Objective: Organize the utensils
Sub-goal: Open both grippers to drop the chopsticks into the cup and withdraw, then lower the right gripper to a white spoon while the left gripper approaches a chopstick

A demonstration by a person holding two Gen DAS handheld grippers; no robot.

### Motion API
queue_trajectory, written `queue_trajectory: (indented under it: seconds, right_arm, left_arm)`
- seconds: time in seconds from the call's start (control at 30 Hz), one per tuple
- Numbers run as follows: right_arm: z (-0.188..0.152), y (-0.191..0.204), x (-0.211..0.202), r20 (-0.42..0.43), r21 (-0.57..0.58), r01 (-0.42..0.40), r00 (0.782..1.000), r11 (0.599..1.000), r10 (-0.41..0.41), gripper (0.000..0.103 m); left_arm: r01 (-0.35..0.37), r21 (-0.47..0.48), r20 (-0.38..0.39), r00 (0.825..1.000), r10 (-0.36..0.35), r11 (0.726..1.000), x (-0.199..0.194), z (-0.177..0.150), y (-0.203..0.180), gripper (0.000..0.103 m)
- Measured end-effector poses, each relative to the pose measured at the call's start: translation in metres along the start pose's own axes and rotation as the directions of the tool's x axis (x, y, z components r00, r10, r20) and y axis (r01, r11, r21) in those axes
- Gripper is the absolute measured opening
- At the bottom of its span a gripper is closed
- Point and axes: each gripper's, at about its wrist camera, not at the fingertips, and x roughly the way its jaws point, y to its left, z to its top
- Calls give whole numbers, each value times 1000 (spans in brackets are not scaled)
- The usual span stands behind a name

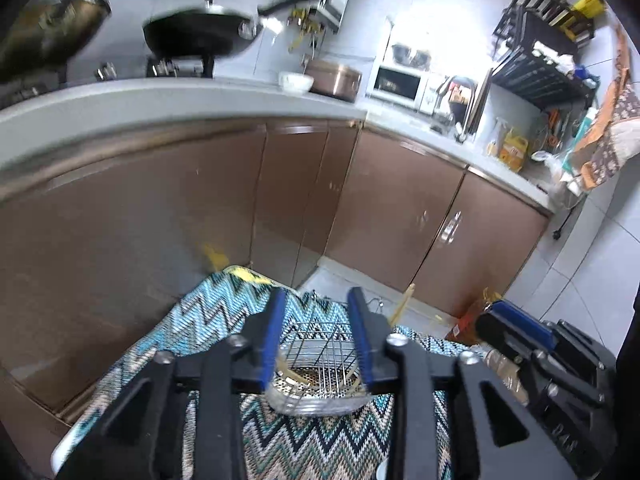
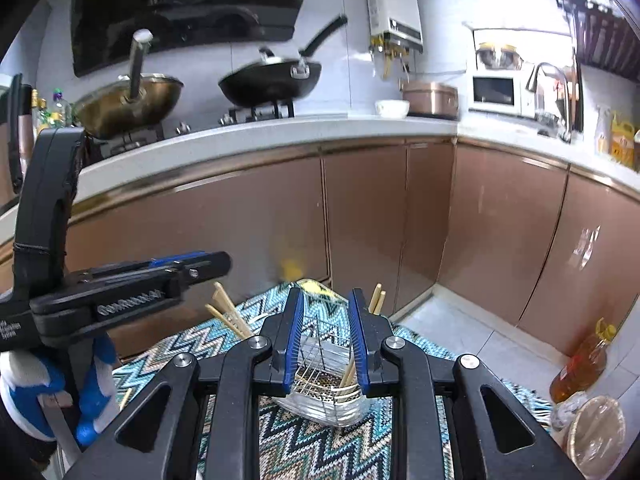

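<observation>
Two claws, left (image 1: 320, 334) and right (image 2: 326, 338), both released, empty, above one wire rack (image 2: 324, 384) on zigzag mat (image 2: 320, 452). Several chopsticks (image 2: 347, 386) in rack, three more (image 2: 228, 314) left of it.

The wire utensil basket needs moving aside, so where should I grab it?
Take the wire utensil basket by its top rim wire, coming from above on the side away from the chopsticks; the thin upright grid suits a pinch, and its open top is reachable.

left hand-held gripper (image 1: 320, 336) | black frame, blue pads, silver screws | right hand-held gripper (image 2: 326, 336) | same
</observation>
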Motion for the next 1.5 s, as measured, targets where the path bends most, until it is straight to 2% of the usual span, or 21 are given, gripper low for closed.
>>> queue_trajectory:
  seconds: [0.07, 0.3, 0.43, 0.57, 0.7, 0.83, 1.0, 1.27, 1.5]
  right_arm:
    - [3, 5, -27, 24, -7, 1, 1000, 1000, 0, 24]
    - [4, 20, -106, 77, -13, 12, 997, 1000, -11, 26]
    - [-5, 32, -149, 99, -11, 17, 995, 1000, -15, 31]
    - [-19, 40, -182, 108, 6, 21, 994, 1000, -22, 33]
    - [-31, 41, -204, 114, 40, 17, 993, 999, -22, 33]
    - [-39, 45, -214, 110, 62, 17, 994, 998, -23, 33]
    - [-48, 51, -212, 89, 69, 20, 996, 997, -26, 34]
    - [-68, 46, -195, 34, 95, 35, 999, 995, -38, 34]
    - [-85, 25, -176, -18, 134, 57, 998, 989, -55, 34]
  left_arm:
    - [-9, 11, 21, 1000, 9, 1000, -25, 2, 2, 44]
    - [-37, 17, 96, 995, 35, 999, -126, -2, 30, 46]
    - [-57, 7, 163, 985, 55, 998, -182, -12, 55, 50]
    - [-65, 9, 229, 972, 61, 998, -225, -29, 74, 50]
    - [-64, 26, 231, 971, 56, 998, -252, -47, 86, 50]
    - [-70, 72, 184, 981, 56, 995, -260, -60, 90, 50]
    - [-66, 66, 152, 987, 55, 996, -263, -75, 102, 50]
    - [-43, 2, 73, 996, 42, 999, -236, -90, 128, 50]
    - [-68, -20, 5, 998, 68, 997, -205, -107, 142, 50]
